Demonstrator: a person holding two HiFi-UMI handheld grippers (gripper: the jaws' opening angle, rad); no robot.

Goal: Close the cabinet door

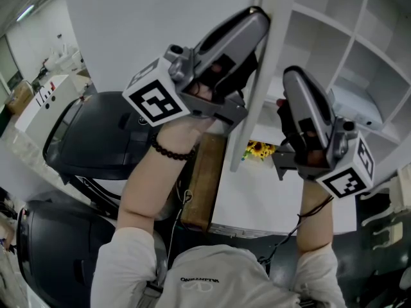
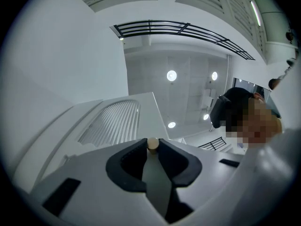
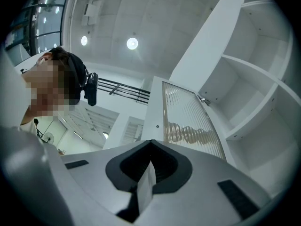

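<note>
The cabinet door (image 1: 258,95) stands open and shows edge-on in the head view, a narrow white slab running down between the two hands. The left tongs (image 1: 257,19) are on its outer side, drawn together at the tips on a small pale knob (image 2: 153,143) – the left gripper view shows the knob pinched there, with the door's ribbed pane behind it. The right tongs (image 1: 292,74) are on the inner side, between the door and the open white shelves (image 1: 350,56). Their tips meet in the right gripper view and hold nothing, while the same ribbed pane rises just beyond them. So the right tongs and forearm occupy the gap between the door and the cabinet. Below the door edge a white counter (image 1: 276,201) carries a small bunch of sunflowers (image 1: 259,149) – close beside the door's lower end. A wooden block (image 1: 204,178) stands at the counter's left edge. Dark rounded chairs (image 1: 96,133) are on the left.
</note>
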